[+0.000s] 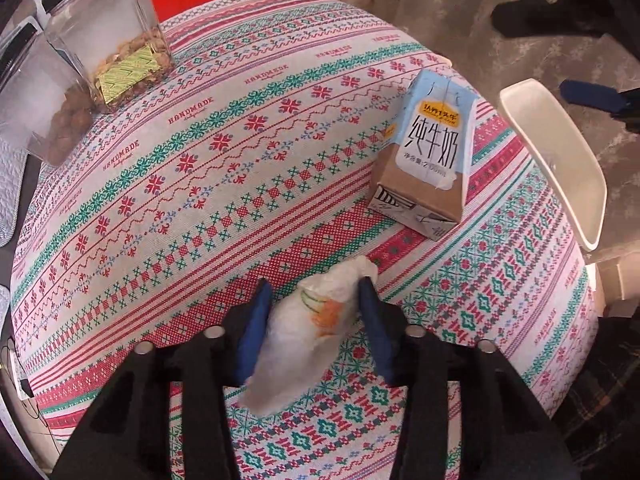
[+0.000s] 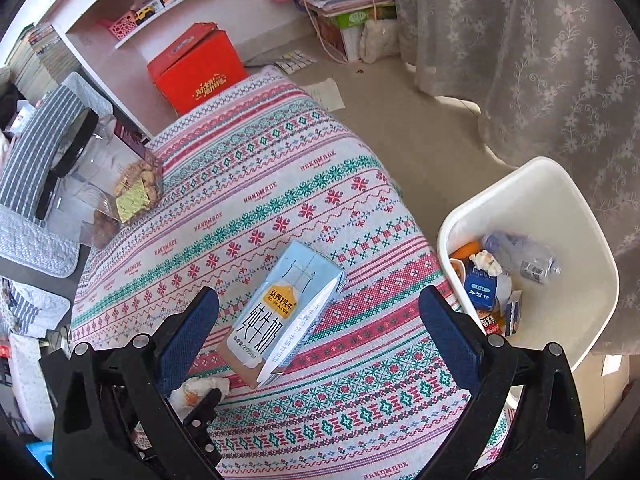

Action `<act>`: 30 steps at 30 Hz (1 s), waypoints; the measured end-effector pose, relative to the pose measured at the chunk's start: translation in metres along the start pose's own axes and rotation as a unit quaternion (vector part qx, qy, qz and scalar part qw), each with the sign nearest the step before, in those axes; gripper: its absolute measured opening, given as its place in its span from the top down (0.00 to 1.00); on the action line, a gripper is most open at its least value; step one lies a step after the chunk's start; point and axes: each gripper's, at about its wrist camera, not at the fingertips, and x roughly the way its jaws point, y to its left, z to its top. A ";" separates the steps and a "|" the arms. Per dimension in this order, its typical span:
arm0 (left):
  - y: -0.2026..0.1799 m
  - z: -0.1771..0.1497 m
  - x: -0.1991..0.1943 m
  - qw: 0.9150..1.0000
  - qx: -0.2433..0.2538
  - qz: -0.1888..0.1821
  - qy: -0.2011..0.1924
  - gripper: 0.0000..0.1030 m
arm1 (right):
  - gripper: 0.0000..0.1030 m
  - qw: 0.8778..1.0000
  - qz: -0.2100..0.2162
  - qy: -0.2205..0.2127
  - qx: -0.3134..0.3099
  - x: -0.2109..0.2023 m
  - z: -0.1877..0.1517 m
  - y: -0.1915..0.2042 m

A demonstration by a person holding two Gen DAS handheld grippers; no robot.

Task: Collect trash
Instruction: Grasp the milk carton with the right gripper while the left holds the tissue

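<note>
Since left gripper [image 1: 314, 320] pinches crumpled wrapper [image 1: 308, 332] by its edges on tablecloth [image 1: 200, 168], flimsy plastic could slip out on lift – milk carton [image 1: 428, 160] just ahead, snack jars [image 1: 108, 40] well clear. Right wrist view: right gripper [image 2: 320, 340] gaping wide over carton, holding nothing – white bin [image 2: 560, 200] beside table edge, already half full

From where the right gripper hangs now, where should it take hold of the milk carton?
Probably across the milk carton's two long flat sides, mid-body, coming from above. It lies tipped on the tablecloth, and the open right gripper already straddles it.
</note>
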 end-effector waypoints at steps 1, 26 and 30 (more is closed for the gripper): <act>0.001 -0.001 -0.004 1.000 -0.005 0.013 -0.004 0.59 | 0.07 1.000 -0.006 0.003 -0.001 0.005 0.001 0.001; 0.116 -0.043 -0.142 0.944 -0.276 0.076 -0.163 0.59 | 0.45 0.999 0.021 0.037 0.013 0.065 0.003 0.044; 0.125 -0.049 -0.150 0.933 -0.301 0.085 -0.181 0.59 | 0.46 0.997 0.066 0.006 -0.029 0.034 -0.001 0.071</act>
